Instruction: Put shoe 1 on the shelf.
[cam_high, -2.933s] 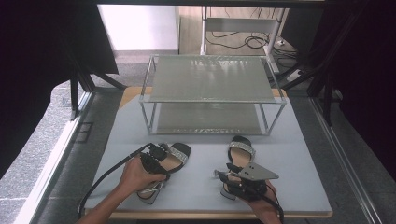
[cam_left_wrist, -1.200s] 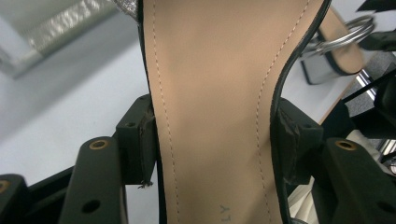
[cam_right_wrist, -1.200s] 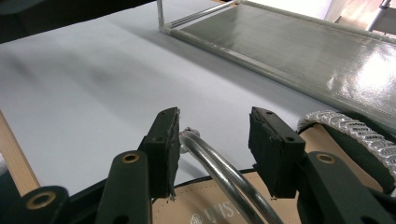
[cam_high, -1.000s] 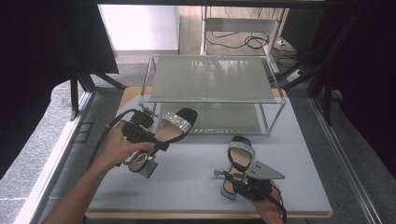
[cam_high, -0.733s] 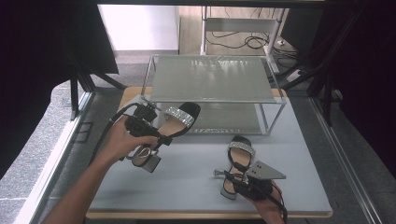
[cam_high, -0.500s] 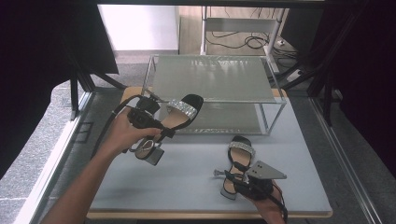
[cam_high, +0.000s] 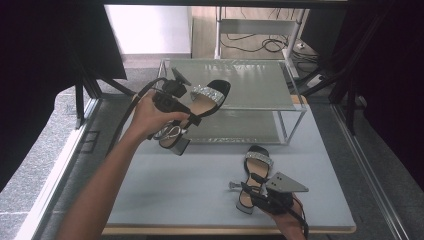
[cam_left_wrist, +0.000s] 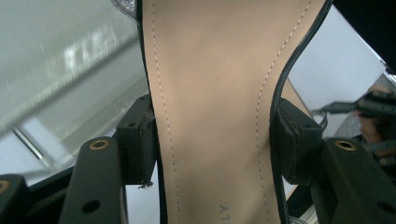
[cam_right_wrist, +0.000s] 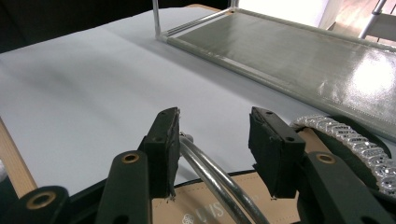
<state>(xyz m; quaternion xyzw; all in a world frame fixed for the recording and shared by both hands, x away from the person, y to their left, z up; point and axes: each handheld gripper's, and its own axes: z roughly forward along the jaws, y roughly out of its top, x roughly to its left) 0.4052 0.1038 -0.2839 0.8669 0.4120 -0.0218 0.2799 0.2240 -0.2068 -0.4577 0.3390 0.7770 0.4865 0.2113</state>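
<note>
1. The raised sandal (cam_high: 202, 107) sits in my left gripper (cam_high: 192, 120), well clear of the table (cam_high: 165, 195), at the near left corner of the two-tier rack (cam_high: 240, 85). Its toe, with the glittering strap, reaches over the rack's upper shelf, and its block heel hangs down on my side of the rack.
2. In the left gripper view the tan insole (cam_left_wrist: 210, 107) runs up between my two black pads (cam_left_wrist: 140, 140), which press on both edges of the sole: that gripper is clamped on the raised sandal.
3. The second sandal (cam_high: 255, 172) lies flat on the table in front of the rack's near right leg, toe strap pointing toward the rack.
4. My right gripper (cam_high: 250, 192) rests low at that sandal's heel end, on the side away from the rack. In the right gripper view its pads (cam_right_wrist: 163, 144) stand apart with a gap; a shiny metal loop (cam_right_wrist: 210, 182) of the sandal lies against the left pad, while the right pad stands free. The gripper is unclenched, gripping nothing.
5. The rack stands at the table's far half, both grey shelves bare.
</note>
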